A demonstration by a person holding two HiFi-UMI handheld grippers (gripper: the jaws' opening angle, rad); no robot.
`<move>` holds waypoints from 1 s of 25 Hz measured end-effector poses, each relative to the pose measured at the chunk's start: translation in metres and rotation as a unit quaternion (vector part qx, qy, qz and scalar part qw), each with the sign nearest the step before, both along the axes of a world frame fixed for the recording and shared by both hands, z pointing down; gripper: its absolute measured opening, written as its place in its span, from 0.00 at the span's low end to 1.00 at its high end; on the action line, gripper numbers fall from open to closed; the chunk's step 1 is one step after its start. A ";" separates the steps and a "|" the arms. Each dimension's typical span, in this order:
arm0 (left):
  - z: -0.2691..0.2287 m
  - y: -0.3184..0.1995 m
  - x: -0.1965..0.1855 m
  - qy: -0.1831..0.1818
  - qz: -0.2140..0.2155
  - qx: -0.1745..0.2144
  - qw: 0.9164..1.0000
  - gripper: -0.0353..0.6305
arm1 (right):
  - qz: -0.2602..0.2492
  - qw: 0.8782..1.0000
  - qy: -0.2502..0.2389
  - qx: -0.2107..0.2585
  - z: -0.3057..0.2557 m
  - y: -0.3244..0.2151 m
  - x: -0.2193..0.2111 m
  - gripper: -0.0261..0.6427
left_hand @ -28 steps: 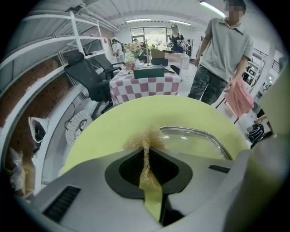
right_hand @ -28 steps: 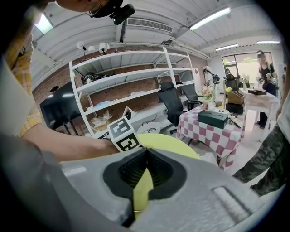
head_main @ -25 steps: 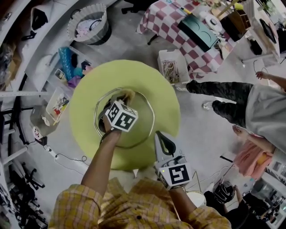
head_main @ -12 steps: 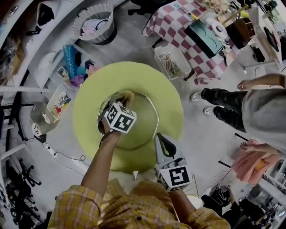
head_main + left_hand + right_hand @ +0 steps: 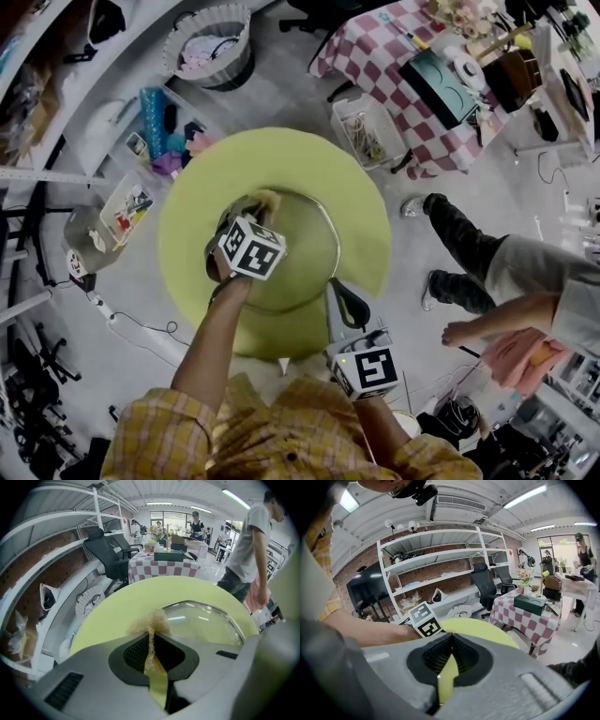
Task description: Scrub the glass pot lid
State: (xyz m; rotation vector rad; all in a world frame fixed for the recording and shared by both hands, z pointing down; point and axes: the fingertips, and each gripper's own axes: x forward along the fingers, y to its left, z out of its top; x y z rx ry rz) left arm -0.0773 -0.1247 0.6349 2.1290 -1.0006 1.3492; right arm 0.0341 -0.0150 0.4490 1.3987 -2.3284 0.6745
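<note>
The glass pot lid (image 5: 302,246) with a metal rim lies flat on a round yellow-green table (image 5: 281,159). My left gripper (image 5: 255,214) reaches over the lid's far left edge, shut on a tan fibrous scrubber (image 5: 263,201) that presses on the glass. In the left gripper view the scrubber (image 5: 153,620) bulges out past the left gripper (image 5: 151,631), with the lid (image 5: 202,618) just right of it. My right gripper (image 5: 331,283) is shut, its tip at the lid's near right rim; I cannot tell whether it pinches the rim. The right gripper (image 5: 450,637) shows nothing between its tips.
A checkered table (image 5: 375,47) with a dark box stands at the back right. A white bin (image 5: 367,131) sits beside the round table, a round basket (image 5: 206,42) at the back. A person's legs (image 5: 469,267) stand right. White shelving (image 5: 56,169) with clutter runs along the left.
The person at the right has walked away toward the lower right. Both grippers, the scrubber and the lid keep almost the same places.
</note>
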 end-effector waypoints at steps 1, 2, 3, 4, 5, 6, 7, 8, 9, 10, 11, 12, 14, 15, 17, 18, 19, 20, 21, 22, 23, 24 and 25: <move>0.000 0.001 -0.001 0.001 -0.002 0.000 1.000 0.10 | -0.002 1.000 0.000 0.001 0.000 0.000 -0.001 0.03; 0.001 0.001 -0.003 0.001 -0.005 0.001 1.000 0.10 | -0.003 1.000 0.001 0.002 0.001 0.001 -0.002 0.03; 0.001 0.002 -0.004 0.001 -0.007 0.001 1.000 0.10 | -0.005 1.000 0.001 0.001 0.001 0.001 -0.003 0.03; 0.001 0.002 -0.006 0.001 -0.009 0.001 1.000 0.10 | -0.006 1.000 0.001 0.001 0.000 0.001 -0.005 0.03; 0.000 0.003 -0.007 0.002 -0.011 0.000 1.000 0.10 | -0.007 1.000 0.001 0.001 0.000 0.001 -0.006 0.03; 0.000 0.003 -0.009 0.002 -0.014 0.000 1.000 0.10 | -0.008 1.000 0.002 0.001 -0.001 0.001 -0.007 0.03; 0.000 0.004 -0.010 0.003 -0.016 0.000 1.000 0.10 | -0.009 1.000 0.002 0.001 -0.002 0.001 -0.008 0.03; 0.000 0.004 -0.012 0.003 -0.018 -0.001 1.000 0.10 | -0.010 1.000 0.002 0.002 -0.002 0.001 -0.009 0.03; 0.000 0.005 -0.013 0.002 -0.018 0.000 1.000 0.10 | -0.011 1.000 0.002 0.002 -0.003 0.001 -0.010 0.03; 0.000 0.006 -0.015 0.001 -0.016 0.000 1.000 0.10 | -0.012 1.000 0.002 0.003 -0.003 0.001 -0.011 0.03; 0.000 0.006 -0.016 -0.001 -0.014 0.001 1.000 0.10 | -0.013 1.000 0.002 0.003 -0.003 0.001 -0.013 0.03; -0.001 0.007 -0.019 -0.003 -0.012 0.002 1.000 0.10 | -0.014 1.000 0.002 0.004 -0.004 0.002 -0.015 0.03; -0.001 0.009 -0.023 -0.003 -0.011 0.002 1.000 0.10 | -0.015 1.000 0.002 0.005 -0.005 0.002 -0.019 0.03; -0.001 0.010 -0.025 -0.002 -0.011 0.002 1.000 0.10 | -0.015 1.000 0.003 0.005 -0.005 0.002 -0.020 0.03; 0.000 0.012 -0.028 -0.002 -0.010 0.002 1.000 0.10 | -0.015 1.000 0.004 0.004 -0.005 0.003 -0.022 0.03; 0.000 0.013 -0.029 -0.003 -0.009 0.003 1.000 0.10 | -0.015 1.000 0.005 0.004 -0.005 0.003 -0.024 0.03; 0.000 0.014 -0.031 -0.004 -0.007 0.004 1.000 0.10 | -0.015 1.000 0.005 0.004 -0.005 0.003 -0.025 0.03; 0.000 0.015 -0.032 -0.006 -0.005 0.006 1.000 0.10 | -0.015 1.000 0.005 0.005 -0.005 0.003 -0.027 0.03; -0.001 0.017 -0.033 -0.007 -0.003 0.007 1.000 0.10 | -0.015 1.000 0.005 0.005 -0.006 0.003 -0.028 0.03; -0.001 0.018 -0.033 -0.008 -0.001 0.008 1.000 0.10 | -0.015 1.000 0.005 0.005 -0.006 0.003 -0.029 0.03; -0.001 0.019 -0.033 -0.008 0.000 0.009 1.000 0.10 | -0.016 1.000 0.005 0.006 -0.006 0.004 -0.030 0.03; -0.001 0.021 -0.033 -0.008 0.000 0.009 1.000 0.10 | -0.017 1.000 0.005 0.006 -0.007 0.004 -0.031 0.03; -0.001 0.022 -0.034 -0.007 0.001 0.008 1.000 0.10 | -0.018 1.000 0.004 0.006 -0.007 0.004 -0.033 0.03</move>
